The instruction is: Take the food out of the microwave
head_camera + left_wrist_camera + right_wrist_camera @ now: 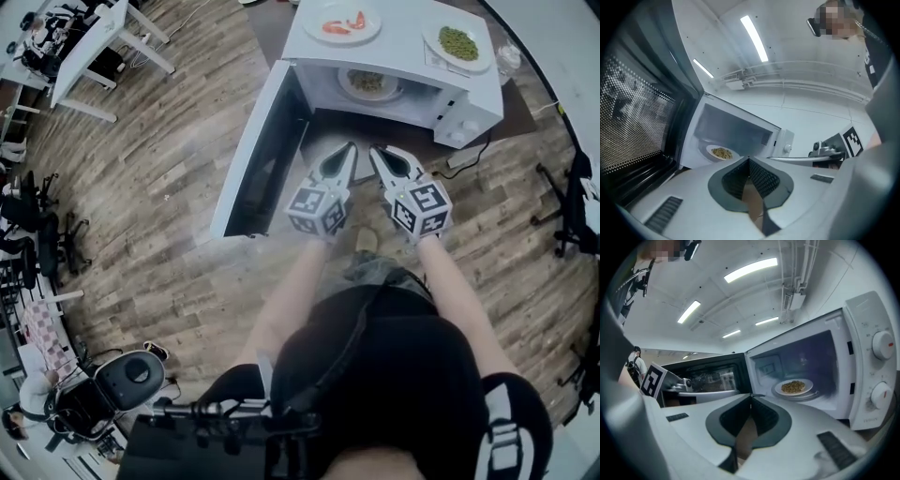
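Observation:
A white microwave (464,98) stands with its door (258,155) swung open to the left. Inside, a white plate of brownish food (369,83) rests on the turntable; it also shows in the left gripper view (720,152) and the right gripper view (793,387). My left gripper (349,150) and right gripper (377,152) hover side by side in front of the open cavity, short of the plate. Both are shut, jaw tips meeting, with nothing between them.
On top of the microwave sit a plate with red food (342,22) and a plate of green peas (458,43). A clear cup (507,58) stands at the right. The open door blocks the left side. Wooden floor (141,187) surrounds; chairs and desks stand at the far left.

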A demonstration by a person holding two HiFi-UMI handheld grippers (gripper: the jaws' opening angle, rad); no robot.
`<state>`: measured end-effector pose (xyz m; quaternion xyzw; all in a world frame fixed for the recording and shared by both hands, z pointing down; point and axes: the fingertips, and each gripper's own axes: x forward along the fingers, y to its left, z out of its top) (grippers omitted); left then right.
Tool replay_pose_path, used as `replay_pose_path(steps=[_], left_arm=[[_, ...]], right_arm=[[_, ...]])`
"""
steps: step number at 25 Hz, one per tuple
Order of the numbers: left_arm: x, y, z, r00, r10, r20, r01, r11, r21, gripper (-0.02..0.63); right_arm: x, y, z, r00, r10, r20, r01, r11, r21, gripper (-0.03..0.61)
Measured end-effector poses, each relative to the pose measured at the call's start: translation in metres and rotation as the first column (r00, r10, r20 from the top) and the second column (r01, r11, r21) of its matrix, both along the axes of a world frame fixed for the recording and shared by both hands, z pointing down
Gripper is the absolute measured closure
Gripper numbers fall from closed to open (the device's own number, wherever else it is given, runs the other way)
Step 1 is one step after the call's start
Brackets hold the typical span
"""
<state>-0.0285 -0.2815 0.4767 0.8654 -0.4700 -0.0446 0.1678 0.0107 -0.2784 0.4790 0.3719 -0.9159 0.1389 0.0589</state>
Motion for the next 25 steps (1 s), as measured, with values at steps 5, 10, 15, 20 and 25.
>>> replay_pose_path(steps=[5, 10, 15, 20, 25], left_arm=[[0.002, -0.021, 0.004, 0.999, -0.036, -0.005, 0.036, 0.999, 0.006, 0.612], [0.005, -0.038, 0.011, 0.999, -0.053, 0.006, 0.053, 0.999, 0.003, 0.612], [0.006, -0.05, 0.02, 0.999, -0.05, 0.022, 0.05, 0.999, -0.01, 0.612], [0.004, -0.062, 0.026, 0.999, -0.034, 0.028, 0.035, 0.999, -0.018, 0.612], [0.004, -0.072, 0.033, 0.999, -0.009, 0.038, 0.01, 1.0, -0.021, 0.612]], right_arm=[[0.003, -0.026, 0.006, 0.999, -0.033, -0.043, 0.033, 0.999, 0.009, 0.54], [0.004, -0.05, 0.013, 0.992, -0.051, -0.113, 0.054, 0.998, 0.032, 0.538], [0.004, -0.07, 0.019, 0.988, -0.049, -0.143, 0.054, 0.998, 0.035, 0.538], [0.005, -0.092, 0.025, 0.979, -0.014, -0.205, 0.024, 0.999, 0.045, 0.486], [0.009, -0.112, 0.032, 0.962, 0.048, -0.267, -0.032, 0.997, 0.065, 0.445]])
